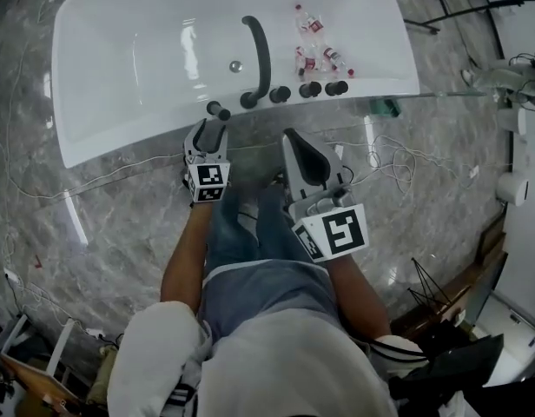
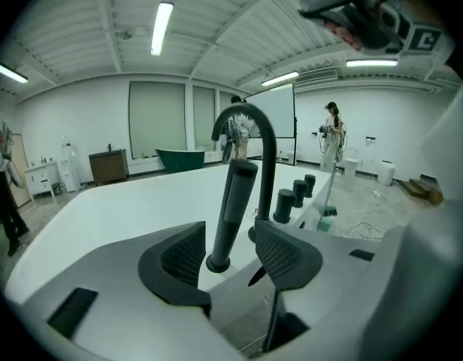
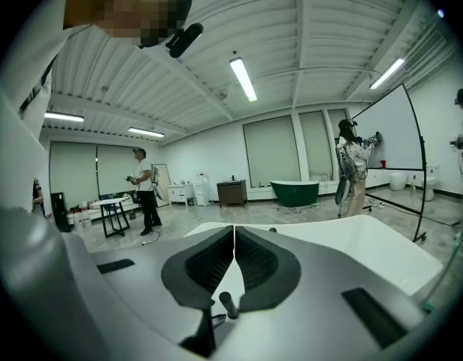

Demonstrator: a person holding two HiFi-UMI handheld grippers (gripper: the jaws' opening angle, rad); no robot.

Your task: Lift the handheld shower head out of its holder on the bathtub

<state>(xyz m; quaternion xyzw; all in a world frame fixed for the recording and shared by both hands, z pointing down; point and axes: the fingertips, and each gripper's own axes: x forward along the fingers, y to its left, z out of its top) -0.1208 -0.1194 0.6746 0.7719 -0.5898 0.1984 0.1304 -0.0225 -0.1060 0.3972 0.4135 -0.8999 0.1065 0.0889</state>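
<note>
Head view: bathtub (image 1: pixel 102 133) fills the top. Handheld shower head (image 1: pixel 219 109) sits on the near rim, at 12 o'clock from the left gripper (image 1: pixel 208 134) and just beyond its tips. Right gripper (image 1: pixel 300 150) hangs lower, near 4 o'clock of the shower head, so the left is plainly nearer.

Left gripper view: jaws stand wide. The shower head (image 2: pixel 235 198) rises between them, seated in its holder (image 2: pixel 217 262), long axis near upright, leaning slightly toward 1 o'clock. Neither pad touches it. Faucet spout (image 2: pixel 255 130) arches behind.

Right gripper view: jaws pressed together, nothing between them. Judgement: close left, then lift along the axis.
</note>
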